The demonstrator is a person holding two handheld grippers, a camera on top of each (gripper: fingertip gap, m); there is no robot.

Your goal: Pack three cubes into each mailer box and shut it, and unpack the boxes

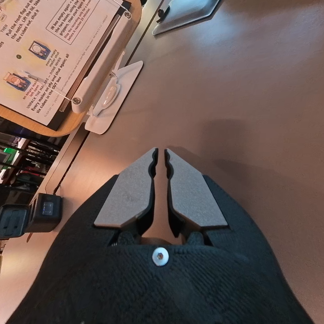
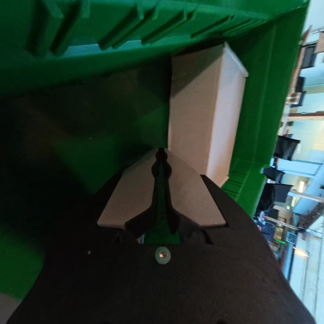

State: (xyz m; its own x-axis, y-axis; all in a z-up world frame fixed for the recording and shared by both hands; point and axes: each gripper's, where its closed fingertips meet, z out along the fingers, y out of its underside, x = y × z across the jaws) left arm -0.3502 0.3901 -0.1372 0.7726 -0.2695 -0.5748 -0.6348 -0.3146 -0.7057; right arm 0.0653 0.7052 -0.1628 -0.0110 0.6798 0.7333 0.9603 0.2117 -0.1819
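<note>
The right gripper (image 2: pixel 161 149) reaches into a green bin (image 2: pixel 259 105), its fingers pressed together at the tips with nothing between them. The thing that matters here is the white mailer box (image 2: pixel 201 108), which stands on end against the bin's wall. It lies at about one o'clock from the fingertips, just beside them; its near lower corner comes almost to the tip line, though I cannot tell whether it touches. Its long axis runs from six to twelve o'clock in the right wrist view, roughly along the way the fingers point. So, as I judge it, the tips would have to part and shift toward three o'clock to straddle the box's near edge, which is thin enough to pinch.

The left gripper (image 1: pixel 161 149) is over a bare brown table (image 1: pixel 228 122), with a narrow gap between its fingers and nothing in it. No mailer box or cube shows in its view. At ten o'clock from it a printed sheet (image 1: pixel 52 52) stands in a white holder (image 1: pixel 105 82). The right gripper is plainly the nearer one to the box, so the pickup looks to be its job.
</note>
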